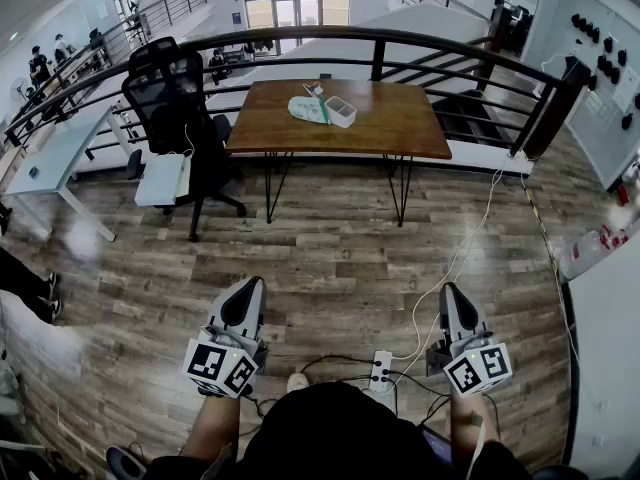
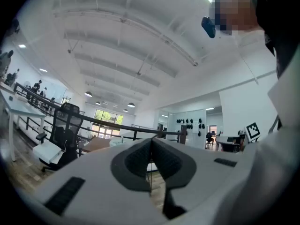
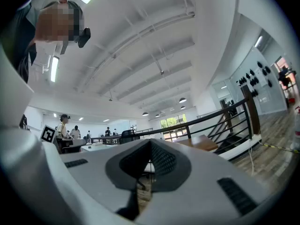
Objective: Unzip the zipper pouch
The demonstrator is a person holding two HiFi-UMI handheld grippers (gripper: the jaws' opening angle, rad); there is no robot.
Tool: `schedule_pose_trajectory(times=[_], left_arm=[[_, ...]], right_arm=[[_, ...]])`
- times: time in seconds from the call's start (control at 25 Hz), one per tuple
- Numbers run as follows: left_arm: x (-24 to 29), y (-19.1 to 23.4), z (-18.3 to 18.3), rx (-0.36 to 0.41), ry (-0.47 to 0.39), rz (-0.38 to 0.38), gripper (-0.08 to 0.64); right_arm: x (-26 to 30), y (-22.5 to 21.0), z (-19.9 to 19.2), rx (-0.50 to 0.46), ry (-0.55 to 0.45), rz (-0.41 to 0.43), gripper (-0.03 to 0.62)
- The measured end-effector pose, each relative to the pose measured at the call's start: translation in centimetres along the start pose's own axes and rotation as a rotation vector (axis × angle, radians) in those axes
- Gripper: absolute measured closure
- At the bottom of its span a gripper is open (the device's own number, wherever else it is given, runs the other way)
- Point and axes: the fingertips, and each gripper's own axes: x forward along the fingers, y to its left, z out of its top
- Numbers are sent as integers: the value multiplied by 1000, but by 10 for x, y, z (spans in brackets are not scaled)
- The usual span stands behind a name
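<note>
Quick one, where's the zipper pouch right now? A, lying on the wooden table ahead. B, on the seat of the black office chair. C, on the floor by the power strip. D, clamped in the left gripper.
A: the zipper pouch lies on the wooden table beside a white box, while the left gripper and right gripper are shut on nothing, well short of the table.

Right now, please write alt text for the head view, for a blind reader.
A person holds the left gripper and the right gripper, both shut, above a wood floor, away from a brown table. A pale pouch and a white box lie on it; a black chair stands to its left.
</note>
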Motion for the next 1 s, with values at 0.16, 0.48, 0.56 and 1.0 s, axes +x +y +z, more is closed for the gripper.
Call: schedule_pose_trajectory(times=[0.16,0.48,0.56,1.0], left_arm=[[-4,0,1,-5,7,1,545],[-3,-3,-4,-11,16,-3,546],[-4,-5,-2,-12,16,-7,546],[-12,-21,-1,-32,1,26,369]], right_arm=[[-3,3,-2,14,1,-2,600],[-2,5,-5,20,5,-4,600],[-2,8,-5,16,6,1,600],[-14,18,0,-78,-42,27,521]])
